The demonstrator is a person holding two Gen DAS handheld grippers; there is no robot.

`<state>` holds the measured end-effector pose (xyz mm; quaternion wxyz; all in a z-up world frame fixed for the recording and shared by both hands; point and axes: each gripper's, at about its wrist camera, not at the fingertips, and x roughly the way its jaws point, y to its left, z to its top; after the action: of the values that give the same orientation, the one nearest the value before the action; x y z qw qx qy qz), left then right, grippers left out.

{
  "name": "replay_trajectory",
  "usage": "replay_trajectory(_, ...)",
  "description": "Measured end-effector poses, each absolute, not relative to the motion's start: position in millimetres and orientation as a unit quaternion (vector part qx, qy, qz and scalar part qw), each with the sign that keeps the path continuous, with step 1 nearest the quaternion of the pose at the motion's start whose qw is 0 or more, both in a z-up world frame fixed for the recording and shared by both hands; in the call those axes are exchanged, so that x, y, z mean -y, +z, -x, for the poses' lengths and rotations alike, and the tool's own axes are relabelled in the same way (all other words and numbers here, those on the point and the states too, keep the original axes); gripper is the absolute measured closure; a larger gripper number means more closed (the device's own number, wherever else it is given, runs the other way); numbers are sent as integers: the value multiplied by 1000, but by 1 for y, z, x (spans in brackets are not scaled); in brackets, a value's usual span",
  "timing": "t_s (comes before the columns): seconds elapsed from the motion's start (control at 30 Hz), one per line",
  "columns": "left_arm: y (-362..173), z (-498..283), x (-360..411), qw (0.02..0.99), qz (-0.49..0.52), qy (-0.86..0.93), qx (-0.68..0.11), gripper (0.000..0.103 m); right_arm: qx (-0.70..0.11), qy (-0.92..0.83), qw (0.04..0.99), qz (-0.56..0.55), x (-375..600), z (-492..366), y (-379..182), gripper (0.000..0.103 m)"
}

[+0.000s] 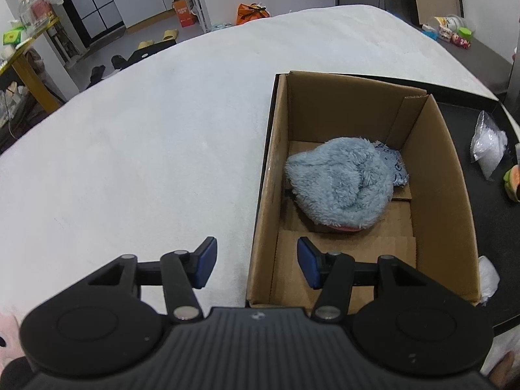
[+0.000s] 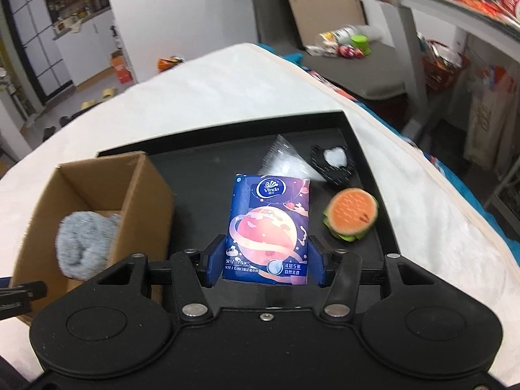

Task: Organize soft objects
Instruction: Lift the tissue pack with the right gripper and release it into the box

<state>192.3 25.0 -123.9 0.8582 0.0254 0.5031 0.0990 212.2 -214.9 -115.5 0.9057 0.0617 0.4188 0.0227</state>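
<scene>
On the white bed cover [image 1: 136, 136], the left gripper [image 1: 256, 265] is hovering open and empty over the cardboard box [image 1: 435, 175]; the right gripper [image 2: 266, 268] is clamping a tissue pack [image 2: 269, 224].

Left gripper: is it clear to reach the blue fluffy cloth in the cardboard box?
Probably yes. The left gripper is open and empty, the cardboard box is open-topped, and nothing covers the blue fluffy cloth.
</scene>
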Motion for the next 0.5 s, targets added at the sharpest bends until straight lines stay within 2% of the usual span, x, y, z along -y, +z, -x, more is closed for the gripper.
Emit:
replay_trajectory(0.13,-124,-191,-28,861,-17,94,-499,53,-404,41,912,-57,205,-213,-103,52)
replay_trajectory(0.5,-127,-190,-38,863,19,76,-499,75,-391,76,916,-44,172,-215,-82,52)
